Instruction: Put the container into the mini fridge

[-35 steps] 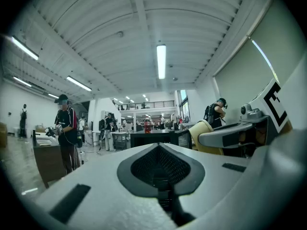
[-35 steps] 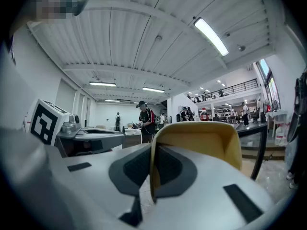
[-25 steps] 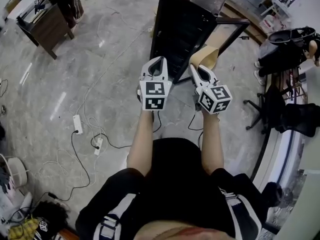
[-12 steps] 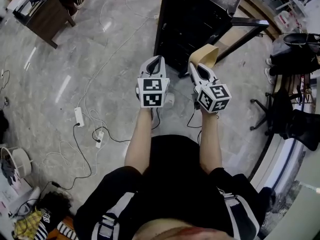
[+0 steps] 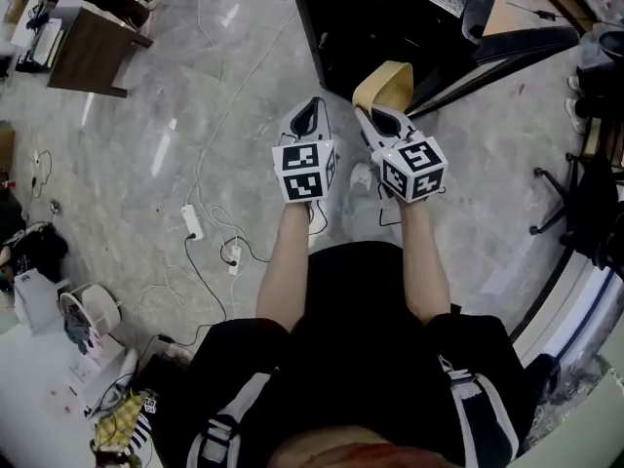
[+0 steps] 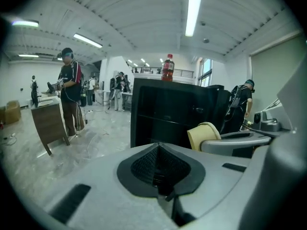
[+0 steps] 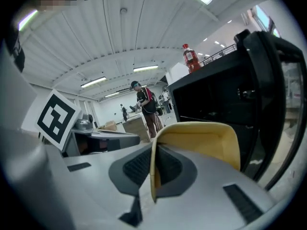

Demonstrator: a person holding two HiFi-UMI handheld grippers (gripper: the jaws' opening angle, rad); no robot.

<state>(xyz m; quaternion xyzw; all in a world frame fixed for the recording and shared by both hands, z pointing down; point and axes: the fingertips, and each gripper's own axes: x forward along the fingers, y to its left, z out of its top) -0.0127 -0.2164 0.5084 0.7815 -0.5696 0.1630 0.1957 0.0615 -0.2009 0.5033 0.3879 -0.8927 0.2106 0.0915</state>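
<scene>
Head view: both grippers are held out side by side in front of the person, over the grey floor (image 5: 146,144).

- right gripper (image 5: 374,115): fingers clamped on one wall of the tan container (image 5: 384,83). Right gripper view confirms it: the thin container (image 7: 201,138) wall sits edge-on between the pads at right gripper (image 7: 154,150), with the open cavity off to the right of the fingers.
- left gripper (image 5: 313,103): holds nothing. Left gripper view shows the fingers pressed together at left gripper (image 6: 158,146).
- The container is in the air, just short of the black mini fridge (image 5: 390,18) and not inside it. In the left gripper view the container (image 6: 203,134) shows at right, against the dark fridge front.
- The fridge door (image 5: 517,49) is swung open to the right; its edge fills the right side of the right gripper view, door (image 7: 268,85).
- A red bottle (image 6: 167,68) stands on top of the mini fridge (image 6: 163,114); the bottle (image 7: 190,57) also shows in the right gripper view.
- Surroundings: a white power strip (image 5: 192,222) with cables on the floor at left, a wooden desk (image 5: 88,57) at upper left, and a person (image 6: 69,97) standing by a desk in the background.
</scene>
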